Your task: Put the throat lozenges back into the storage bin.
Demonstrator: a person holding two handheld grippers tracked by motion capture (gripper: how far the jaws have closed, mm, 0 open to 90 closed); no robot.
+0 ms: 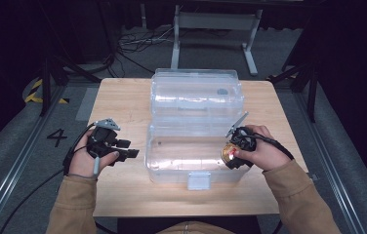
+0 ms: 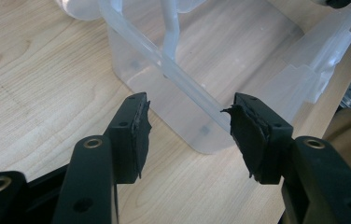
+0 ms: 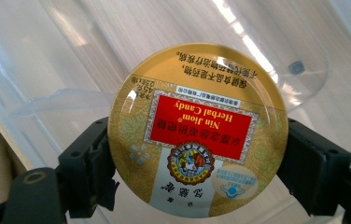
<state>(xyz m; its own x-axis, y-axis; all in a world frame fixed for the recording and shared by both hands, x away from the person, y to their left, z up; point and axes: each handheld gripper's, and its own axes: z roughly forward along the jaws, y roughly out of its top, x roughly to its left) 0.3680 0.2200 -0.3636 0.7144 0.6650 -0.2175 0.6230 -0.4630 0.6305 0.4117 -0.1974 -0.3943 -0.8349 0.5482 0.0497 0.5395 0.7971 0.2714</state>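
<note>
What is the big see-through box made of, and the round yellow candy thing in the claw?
The box looks like clear, slightly cloudy plastic: the wooden table shows through its walls. The round candy tin in the right claw seems to be glossy printed metal, judging by bright glints on its lid, though it might be plastic.

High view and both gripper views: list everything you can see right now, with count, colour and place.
Storage box: one, clear plastic, centre of the table, lid swung open toward the far edge.
Candy tin: one, round, gold with a red label, clamped in the right hand-held gripper over the box's right end.
Table: one, light wood, under everything.
Metal frame: one, grey, on the floor beyond the table.
Cables: several, black, on the floor behind the table.
Left hand-held gripper: one, black, open, left of the box.
Right hand-held gripper: one, black, shut on the tin.
Sleeves: two, tan, bottom edge.
</note>
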